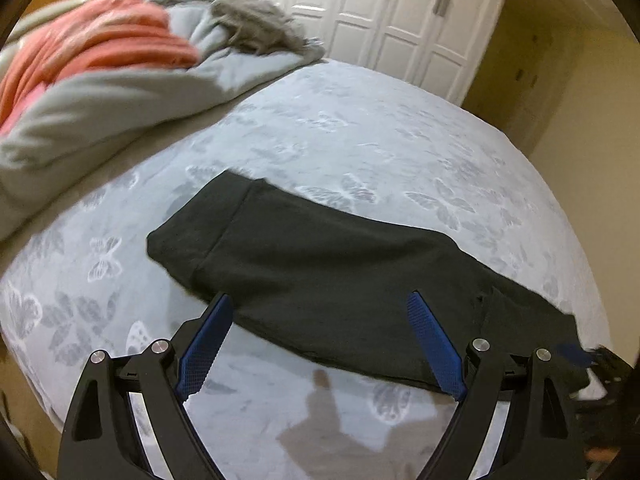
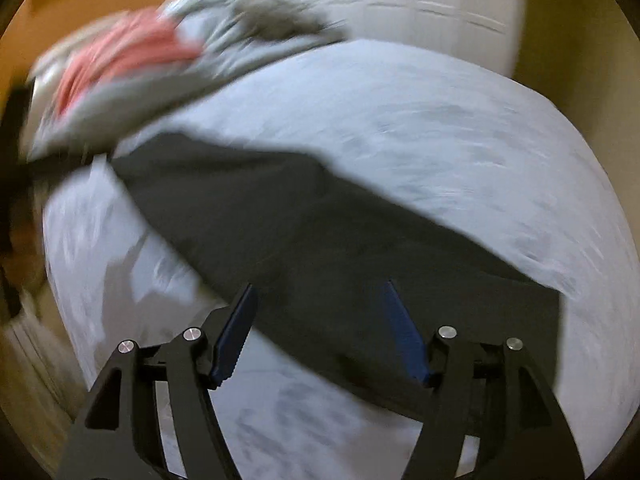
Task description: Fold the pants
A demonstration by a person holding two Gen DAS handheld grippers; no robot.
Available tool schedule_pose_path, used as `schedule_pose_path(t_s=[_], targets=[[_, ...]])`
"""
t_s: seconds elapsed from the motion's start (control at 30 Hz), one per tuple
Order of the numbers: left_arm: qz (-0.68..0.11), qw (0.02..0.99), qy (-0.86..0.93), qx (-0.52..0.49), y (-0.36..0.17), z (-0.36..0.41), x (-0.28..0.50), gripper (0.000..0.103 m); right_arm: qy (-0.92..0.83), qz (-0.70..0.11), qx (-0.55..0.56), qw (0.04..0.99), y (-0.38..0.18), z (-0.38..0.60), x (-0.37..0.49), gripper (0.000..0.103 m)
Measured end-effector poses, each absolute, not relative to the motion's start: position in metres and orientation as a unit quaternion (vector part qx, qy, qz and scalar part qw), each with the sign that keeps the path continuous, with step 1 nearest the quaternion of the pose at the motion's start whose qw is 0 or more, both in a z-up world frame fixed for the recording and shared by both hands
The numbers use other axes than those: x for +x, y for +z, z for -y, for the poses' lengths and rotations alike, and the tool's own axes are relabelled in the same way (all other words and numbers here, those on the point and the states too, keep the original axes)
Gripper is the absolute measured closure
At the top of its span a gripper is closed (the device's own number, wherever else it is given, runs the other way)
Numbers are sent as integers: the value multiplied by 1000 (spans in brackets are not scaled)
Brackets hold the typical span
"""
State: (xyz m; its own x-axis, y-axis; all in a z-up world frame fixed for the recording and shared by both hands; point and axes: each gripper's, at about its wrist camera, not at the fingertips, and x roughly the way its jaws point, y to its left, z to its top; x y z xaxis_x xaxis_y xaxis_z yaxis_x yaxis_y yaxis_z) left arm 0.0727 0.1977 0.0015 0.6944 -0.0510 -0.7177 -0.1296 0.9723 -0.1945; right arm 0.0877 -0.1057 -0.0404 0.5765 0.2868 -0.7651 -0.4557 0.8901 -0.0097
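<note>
Left gripper [image 1: 320, 300]: black, angular link arms with round silver pin heads; two flat blue pads with a fine cross-hatched grain. The jaws stand wide apart and hold nothing.
Right gripper [image 2: 318, 292]: same build, black arms, silver pins, blue pads with a toothed lower edge. The jaws stand apart, with nothing clamped between the pads; the view is smeared by motion.
Pants [image 1: 320, 280]: black, soft matte knit, folded into one long flat band. They lie on the bed just ahead of both grippers, running from far left to near right across each wrist view; the pad tips of each gripper overlap the band's near edge in the picture, but contact cannot be judged. A seam line crosses the far-left end, setting off a wide band of cloth there.
Bed cover [image 1: 380, 128]: pale grey-blue, smooth, with a woven or printed pattern of butterflies in white and darker grey; it spreads under and beyond the pants.
Heap [image 1: 120, 52]: crumpled cloth, far left beyond the pants; coral-red ribbed fabric, pale grey quilt, darker grey fuzzy piece on top.
Wardrobe [image 1: 400, 20]: white panelled doors with slim metal bar handles, straight ahead past the bed.
Writing: none legible on any surface.
</note>
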Motion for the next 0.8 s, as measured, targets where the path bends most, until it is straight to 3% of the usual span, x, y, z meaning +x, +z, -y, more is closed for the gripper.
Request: schedule_pose_path(t_s=[0.07,0.13,0.23,0.27,0.3,0.4,0.6,0.7,0.8], targets=[[-388,917,16,-96,1,-187,71,17,212,-424,-128,871,-61,79,96,43],[-392,916,11,-86,-3,-183,70,17,209,-445,-120,862,-80,67,110,62],[-408,909,3,-84,-12,-184,71,17,204,-460,-113,857,-101,61,123,70],[-412,907,3,-84,-14,-186,71,17,205,-454,-116,859,-101,61,123,77],[-414,906,4,-84,-15,-187,72,17,203,-452,-113,861,-98,62,122,95],[-417,904,8,-93,-17,-197,70,17,209,-441,-75,869,-77,72,121,95],[-408,904,19,-128,-11,-216,71,17,200,-347,-9,916,8,88,118,94],[-409,903,25,-130,-11,-220,77,17,226,-403,-32,886,-27,60,140,74],[-402,903,35,-149,-10,-237,76,17,190,-435,-68,877,-56,72,140,73]])
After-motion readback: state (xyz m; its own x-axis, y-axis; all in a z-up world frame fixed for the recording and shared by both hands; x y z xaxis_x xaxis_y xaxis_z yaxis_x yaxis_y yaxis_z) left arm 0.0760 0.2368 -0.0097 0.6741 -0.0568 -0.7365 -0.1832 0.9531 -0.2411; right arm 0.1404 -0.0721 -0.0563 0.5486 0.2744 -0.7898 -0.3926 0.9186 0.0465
